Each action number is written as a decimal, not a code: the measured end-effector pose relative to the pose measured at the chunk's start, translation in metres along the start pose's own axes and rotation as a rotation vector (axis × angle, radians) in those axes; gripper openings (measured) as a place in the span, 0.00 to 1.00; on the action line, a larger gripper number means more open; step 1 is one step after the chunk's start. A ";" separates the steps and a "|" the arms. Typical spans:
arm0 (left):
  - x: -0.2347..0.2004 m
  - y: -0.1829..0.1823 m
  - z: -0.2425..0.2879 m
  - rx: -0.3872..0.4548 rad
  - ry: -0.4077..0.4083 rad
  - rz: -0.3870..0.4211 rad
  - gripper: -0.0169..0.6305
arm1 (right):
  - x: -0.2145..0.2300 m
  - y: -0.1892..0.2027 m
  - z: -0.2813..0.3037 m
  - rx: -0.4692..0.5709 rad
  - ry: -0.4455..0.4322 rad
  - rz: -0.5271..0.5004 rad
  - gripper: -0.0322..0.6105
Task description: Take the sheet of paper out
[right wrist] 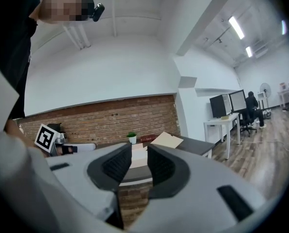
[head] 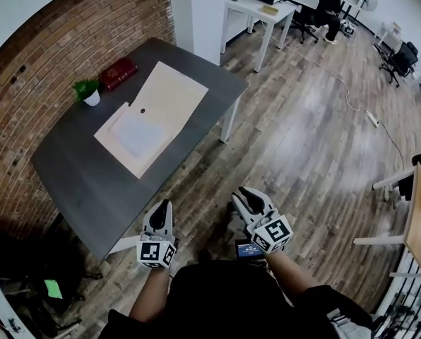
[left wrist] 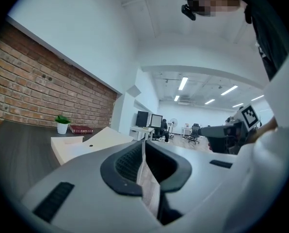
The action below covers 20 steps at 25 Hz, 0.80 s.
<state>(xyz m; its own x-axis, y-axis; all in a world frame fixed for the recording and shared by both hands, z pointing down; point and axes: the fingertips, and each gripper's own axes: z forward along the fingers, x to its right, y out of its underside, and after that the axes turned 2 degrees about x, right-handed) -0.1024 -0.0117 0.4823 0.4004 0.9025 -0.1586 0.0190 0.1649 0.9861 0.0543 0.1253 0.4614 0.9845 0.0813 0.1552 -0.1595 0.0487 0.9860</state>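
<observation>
Head view first: the left gripper [head: 161,207] and right gripper [head: 244,196] hover side by side short of the table [head: 90,182]. What looks like the sheet of paper [head: 136,134] lies flat on an open folder [head: 172,90], ahead of both grippers and off to their left. That puts the left gripper nearer, so my call is that it leads the reach. The folder's long axis runs diagonally away, from near-left to far-right. A small plant [head: 89,92] and a red book [head: 119,73] sit beyond the sheet. Over to the left gripper view: the jaws are all but together, with only a sliver of floor showing between them and nothing held; the folder's near edge is ahead-left, well apart. Now the right gripper view: the jaws stand clearly apart and empty, and the table and folder show through the gap, straight ahead. As for writing, there are only the black-and-white square markers on the cubes; the book's spine is too small to read.
</observation>
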 end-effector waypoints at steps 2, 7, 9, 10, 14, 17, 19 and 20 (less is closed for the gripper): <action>-0.010 0.001 0.017 0.000 -0.037 0.004 0.05 | 0.018 -0.002 0.021 0.010 -0.032 0.013 0.21; -0.021 -0.008 0.063 0.004 -0.166 0.014 0.05 | 0.059 -0.019 0.073 0.032 -0.244 0.083 0.21; -0.022 -0.020 0.080 0.012 -0.221 0.020 0.05 | 0.075 -0.027 0.094 0.011 -0.314 0.076 0.21; -0.023 -0.025 0.089 0.014 -0.248 0.018 0.05 | 0.083 -0.031 0.104 0.003 -0.349 0.075 0.21; -0.029 -0.039 0.120 0.028 -0.346 0.012 0.05 | 0.100 -0.051 0.139 -0.001 -0.538 0.115 0.21; -0.033 -0.047 0.134 0.049 -0.414 0.028 0.05 | 0.113 -0.049 0.159 -0.014 -0.621 0.109 0.21; -0.038 -0.050 0.140 0.054 -0.459 0.035 0.05 | 0.126 -0.046 0.173 -0.026 -0.630 0.095 0.21; -0.041 -0.051 0.143 0.054 -0.479 0.035 0.05 | 0.132 -0.047 0.181 -0.025 -0.627 0.098 0.21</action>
<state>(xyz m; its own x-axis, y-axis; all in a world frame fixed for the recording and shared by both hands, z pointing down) 0.0110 -0.1144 0.4459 0.7781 0.6206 -0.0971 0.0401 0.1051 0.9937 0.2046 -0.0464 0.4467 0.8195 -0.5116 0.2580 -0.2450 0.0943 0.9649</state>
